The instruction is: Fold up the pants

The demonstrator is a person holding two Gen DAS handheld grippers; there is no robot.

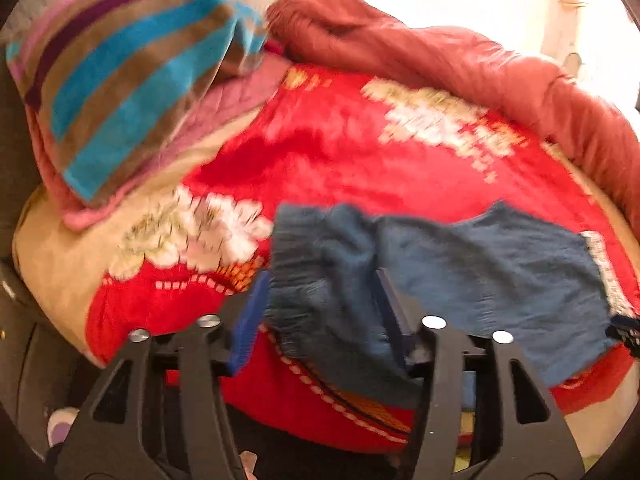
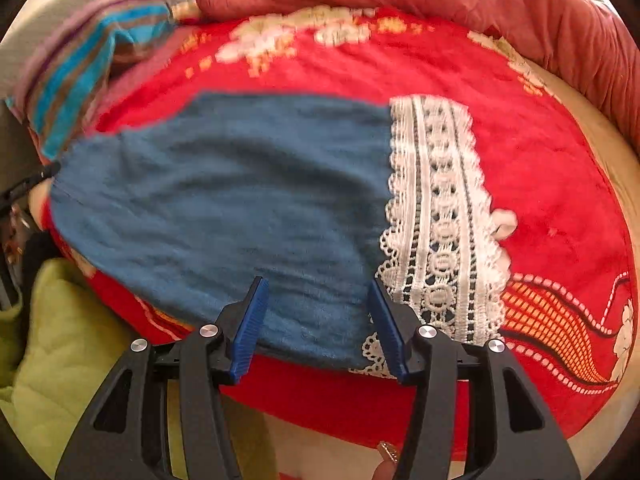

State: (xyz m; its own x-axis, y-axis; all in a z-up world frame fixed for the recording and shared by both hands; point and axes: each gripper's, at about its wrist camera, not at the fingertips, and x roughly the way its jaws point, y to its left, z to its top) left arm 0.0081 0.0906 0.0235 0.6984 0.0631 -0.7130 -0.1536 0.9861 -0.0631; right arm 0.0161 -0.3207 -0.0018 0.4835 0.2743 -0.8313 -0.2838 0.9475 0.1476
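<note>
Now your left gripper (image 1: 320,312) and right gripper (image 2: 318,328) both sit wide open around the blue pants (image 2: 224,200), holding nothing; next, pinch that near edge; fold it over.

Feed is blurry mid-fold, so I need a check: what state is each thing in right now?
Blue pants: lying spread on the red blanket, lace cuff flat, waistband bunched.
Left gripper: open, straddling the bunched waistband.
Right gripper: open, over the pant leg edge.
Red blanket: spread flat.
Striped pillow: resting on the bed.
</note>
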